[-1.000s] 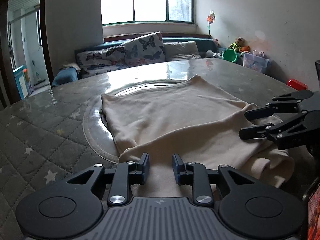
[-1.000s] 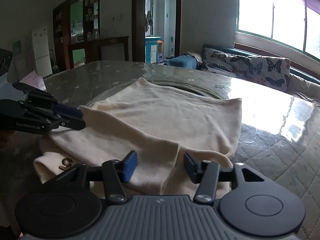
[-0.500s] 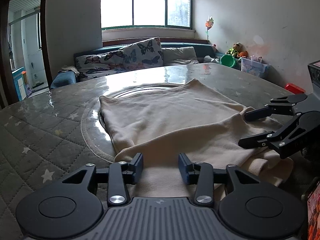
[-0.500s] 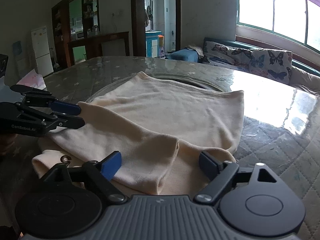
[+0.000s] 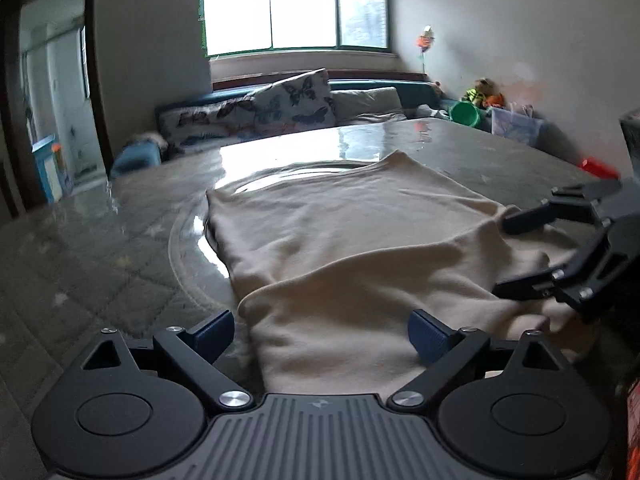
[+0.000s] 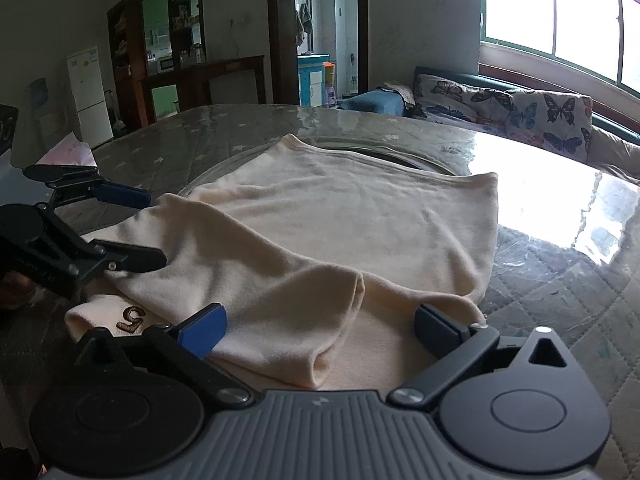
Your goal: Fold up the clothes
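A cream garment (image 5: pixel 360 240) lies partly folded on the round glass-topped table (image 5: pixel 120 248), its near part doubled over the far part. My left gripper (image 5: pixel 322 334) is open wide above the garment's near folded edge, holding nothing. My right gripper (image 6: pixel 320 332) is open wide over the other near end, where a folded sleeve (image 6: pixel 280 320) lies. Each gripper shows in the other's view: the right one (image 5: pixel 520 256) at the garment's right edge, the left one (image 6: pixel 132 228) at its left edge. An embroidered brown mark (image 6: pixel 132 316) shows on a lower layer.
A raised glass turntable ring (image 5: pixel 184 248) lies under the garment. A sofa with butterfly cushions (image 5: pixel 280 108) stands beyond the table by the window. A green bucket (image 5: pixel 466 114) and a clear box (image 5: pixel 516 128) are by the right wall. Cabinets and a fridge (image 6: pixel 88 96) stand far off.
Both grippers have opened from nearly shut to wide open and let go of the folded edge of the garment, which now lies on the table. Both have lifted slightly.
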A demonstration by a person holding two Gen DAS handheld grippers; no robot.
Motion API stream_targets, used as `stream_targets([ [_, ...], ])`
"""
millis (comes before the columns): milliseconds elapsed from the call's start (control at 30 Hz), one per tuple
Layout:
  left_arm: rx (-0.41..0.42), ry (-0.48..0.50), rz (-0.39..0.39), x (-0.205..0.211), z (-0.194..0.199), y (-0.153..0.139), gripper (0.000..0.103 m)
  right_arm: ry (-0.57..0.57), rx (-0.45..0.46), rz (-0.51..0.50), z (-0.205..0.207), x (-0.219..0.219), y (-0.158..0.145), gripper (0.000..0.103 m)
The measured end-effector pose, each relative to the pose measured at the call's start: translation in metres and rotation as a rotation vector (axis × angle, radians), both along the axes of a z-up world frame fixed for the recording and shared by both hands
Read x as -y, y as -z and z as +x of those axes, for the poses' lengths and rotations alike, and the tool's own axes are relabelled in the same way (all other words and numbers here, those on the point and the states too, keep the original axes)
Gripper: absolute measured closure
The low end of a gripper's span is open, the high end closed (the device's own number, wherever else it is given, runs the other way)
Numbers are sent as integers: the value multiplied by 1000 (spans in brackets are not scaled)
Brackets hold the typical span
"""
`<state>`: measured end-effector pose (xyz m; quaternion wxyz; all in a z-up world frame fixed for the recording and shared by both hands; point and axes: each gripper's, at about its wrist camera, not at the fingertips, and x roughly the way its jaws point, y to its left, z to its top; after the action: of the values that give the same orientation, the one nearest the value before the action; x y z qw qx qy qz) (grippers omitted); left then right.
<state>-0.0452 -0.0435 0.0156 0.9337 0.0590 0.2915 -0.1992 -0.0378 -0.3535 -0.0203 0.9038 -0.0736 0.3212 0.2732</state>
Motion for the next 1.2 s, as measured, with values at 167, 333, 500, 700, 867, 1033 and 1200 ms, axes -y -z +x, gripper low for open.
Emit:
stream_targets([
  [167,-43,-63,-52,-12,9,2,3,-1,-5,5,1,1,0,0],
  [333,-51,-82,-49,-12,10,3,0,-1,-7,7,1,1,0,0],
  [500,-68,-98,-59,-13,12,5,0,-1,-7,7,2,1,1,0],
  [700,-68,-109,-56,-13,12,5,0,-1,-8,8,2,0,1,0],
  [867,-70,-114,-57,-12,11,5,0,0,-8,8,3,0,1,0],
  [1033,-71,-115,-58,-11,11,4,0,-1,-8,9,3,0,1,0],
  [1200,-72,-116,-60,-11,10,5,0,0,-7,8,2,0,1,0],
])
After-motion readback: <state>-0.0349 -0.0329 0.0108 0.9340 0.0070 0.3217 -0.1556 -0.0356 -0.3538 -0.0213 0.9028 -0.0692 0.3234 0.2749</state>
